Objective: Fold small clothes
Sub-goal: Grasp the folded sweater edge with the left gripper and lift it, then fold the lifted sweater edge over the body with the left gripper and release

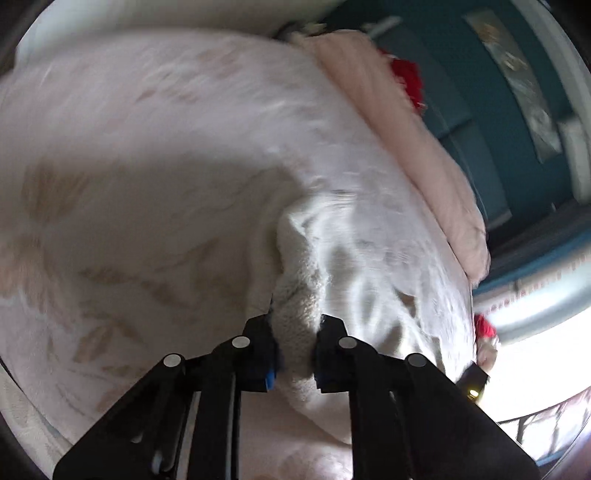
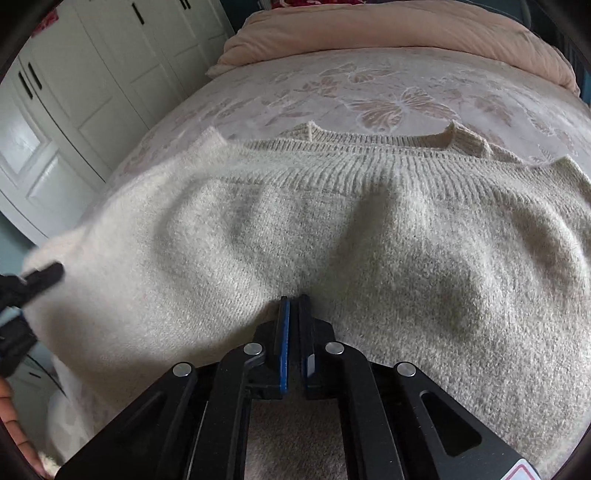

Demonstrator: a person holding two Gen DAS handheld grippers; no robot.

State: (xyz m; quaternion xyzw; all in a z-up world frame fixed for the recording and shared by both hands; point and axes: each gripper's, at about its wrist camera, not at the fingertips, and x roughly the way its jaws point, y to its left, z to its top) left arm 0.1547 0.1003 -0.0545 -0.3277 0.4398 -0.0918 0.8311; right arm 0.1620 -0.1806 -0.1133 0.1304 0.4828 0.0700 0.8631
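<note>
1. The cream knitted sweater [image 2: 332,229] lay spread over the butterfly-print bedspread [image 2: 388,99], filling the middle and lower part of the right wrist view, with its ribbed band running from 10 o'clock to 2 o'clock across the frame.
2. The right gripper [image 2: 293,306] sat at 6 o'clock in its own view; its fingers were pressed together, clamped on a pinch of the sweater's knit, and only a sliver showed between the blue pads [image 2: 283,350].
3. The left gripper [image 1: 295,325] sat at 6 o'clock in the left wrist view; its fingers stood a little apart, closed on a thick bunched fold of the same sweater [image 1: 295,314], which filled the whole gap between them.
4. From that fold, the fabric rose toward 12 o'clock and spread toward 3 o'clock, though blur made its edge hard to trace.
5. In the right wrist view, the left gripper's black tip [image 2: 40,278] appeared at 9 o'clock, touching the sweater's left edge.
6. A peach duvet [image 2: 406,33] was heaped along the far side of the bed at 12 o'clock, well apart from the sweater.
7. White wardrobe doors [image 2: 92,92] stood at 10 o'clock beside the bed.
8. In the left wrist view, something red [image 1: 406,83] lay at 1 o'clock beyond the duvet [image 1: 406,140]; what it was could not be told.
</note>
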